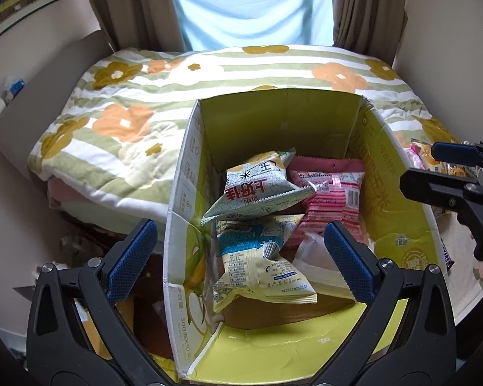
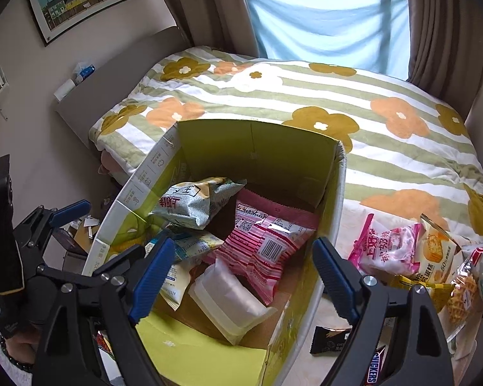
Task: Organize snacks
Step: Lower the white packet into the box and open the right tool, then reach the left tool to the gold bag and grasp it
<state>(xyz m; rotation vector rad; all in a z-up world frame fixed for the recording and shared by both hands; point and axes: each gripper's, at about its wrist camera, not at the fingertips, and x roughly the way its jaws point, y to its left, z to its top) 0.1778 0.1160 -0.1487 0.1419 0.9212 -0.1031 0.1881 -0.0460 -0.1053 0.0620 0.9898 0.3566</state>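
Note:
An open yellow-green cardboard box (image 1: 273, 122) (image 2: 257, 148) holds several snack packets: a grey-green one (image 1: 257, 189) (image 2: 196, 206) on top, a pink striped one (image 1: 331, 199) (image 2: 267, 244), a blue and cream one (image 1: 257, 257) and a clear plastic pack (image 2: 232, 302). My left gripper (image 1: 241, 257) is open and empty above the box's near left wall. My right gripper (image 2: 241, 276) is open and empty above the box's near right part; it also shows in the left wrist view (image 1: 434, 167). More loose snacks lie right of the box: a pink packet (image 2: 389, 251), a cake packet (image 2: 434, 254), waffles (image 2: 463, 292).
The box stands against a bed with a flower-patterned quilt (image 2: 338, 103). A dark small packet (image 2: 328, 341) and a Snickers bar (image 2: 375, 366) lie by the box's right side. Curtains and a window are behind the bed. Clutter lies on the floor at left (image 2: 80, 234).

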